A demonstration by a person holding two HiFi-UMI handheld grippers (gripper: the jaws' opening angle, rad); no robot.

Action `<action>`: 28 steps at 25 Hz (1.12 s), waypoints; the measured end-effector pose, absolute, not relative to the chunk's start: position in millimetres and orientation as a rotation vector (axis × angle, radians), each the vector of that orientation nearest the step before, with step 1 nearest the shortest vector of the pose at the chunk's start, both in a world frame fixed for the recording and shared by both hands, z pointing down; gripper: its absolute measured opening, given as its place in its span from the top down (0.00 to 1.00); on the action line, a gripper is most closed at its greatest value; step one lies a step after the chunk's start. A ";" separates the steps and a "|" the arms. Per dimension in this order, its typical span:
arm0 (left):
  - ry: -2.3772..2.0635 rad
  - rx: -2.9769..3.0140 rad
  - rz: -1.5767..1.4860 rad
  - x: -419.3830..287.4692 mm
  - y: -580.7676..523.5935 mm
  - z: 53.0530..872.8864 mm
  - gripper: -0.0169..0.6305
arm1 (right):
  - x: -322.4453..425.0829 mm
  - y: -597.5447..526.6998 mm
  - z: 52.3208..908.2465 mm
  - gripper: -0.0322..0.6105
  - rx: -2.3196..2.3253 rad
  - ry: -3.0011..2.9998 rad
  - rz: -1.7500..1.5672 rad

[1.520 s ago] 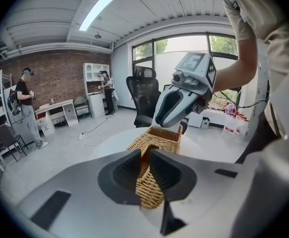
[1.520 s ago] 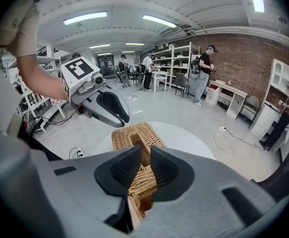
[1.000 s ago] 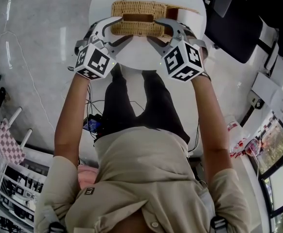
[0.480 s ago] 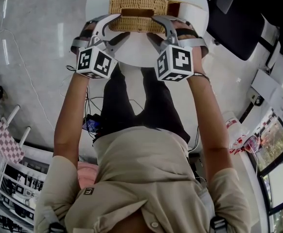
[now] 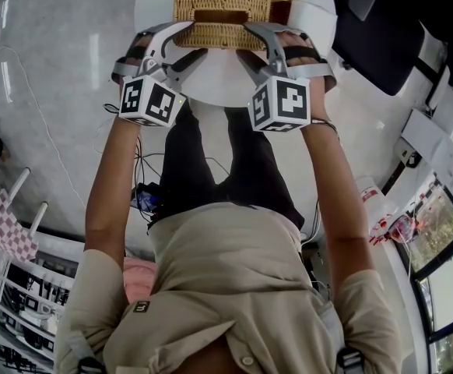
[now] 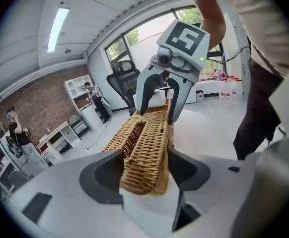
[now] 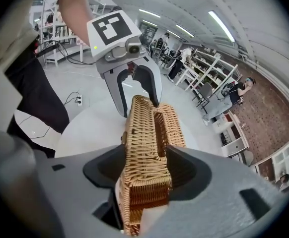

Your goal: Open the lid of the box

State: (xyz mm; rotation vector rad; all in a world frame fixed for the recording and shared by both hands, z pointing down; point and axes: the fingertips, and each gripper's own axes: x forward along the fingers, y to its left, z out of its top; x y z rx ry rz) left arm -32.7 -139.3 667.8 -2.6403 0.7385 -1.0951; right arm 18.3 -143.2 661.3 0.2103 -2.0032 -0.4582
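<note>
Wicker box [image 5: 221,18] lies on the white round table [image 5: 219,84], with bare tabletop open on the box's near side. The left gripper [image 5: 198,38] and right gripper [image 5: 243,40] straddle the box's two ends, their jaws just opened wide and not pinching it.

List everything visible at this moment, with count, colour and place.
wicker box: one, tan, lid down, far part of the table
round table: one, white, in front of the person
office chair: one, black, right of the table
checked cushion: one, pink and white, lower left on the floor side
bystanders: several, too small for colour, among white shelving in the background
left gripper: one, white and grey, fingers just opened wide, straddling the box's left end
right gripper: one, white and grey, fingers just opened wide, straddling the box's right end
forearms: two, bare, behind the grippers
</note>
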 end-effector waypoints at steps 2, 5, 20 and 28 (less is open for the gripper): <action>0.726 -2.646 -1.076 -32.2 -138.5 663.7 0.55 | 18.1 -144.9 658.4 0.56 0.221 -2.008 -0.457; 0.706 -2.652 -1.063 -32.3 -137.3 659.5 0.55 | 17.5 -148.1 652.7 0.56 0.236 -2.015 -0.460; 0.703 -2.629 -1.000 -31.6 -144.5 633.2 0.61 | 18.4 -156.4 629.4 0.56 0.263 -2.026 -0.489; 0.714 -2.587 -0.988 -35.8 -154.5 616.5 0.71 | 17.2 -167.9 611.1 0.56 0.290 -2.032 -0.509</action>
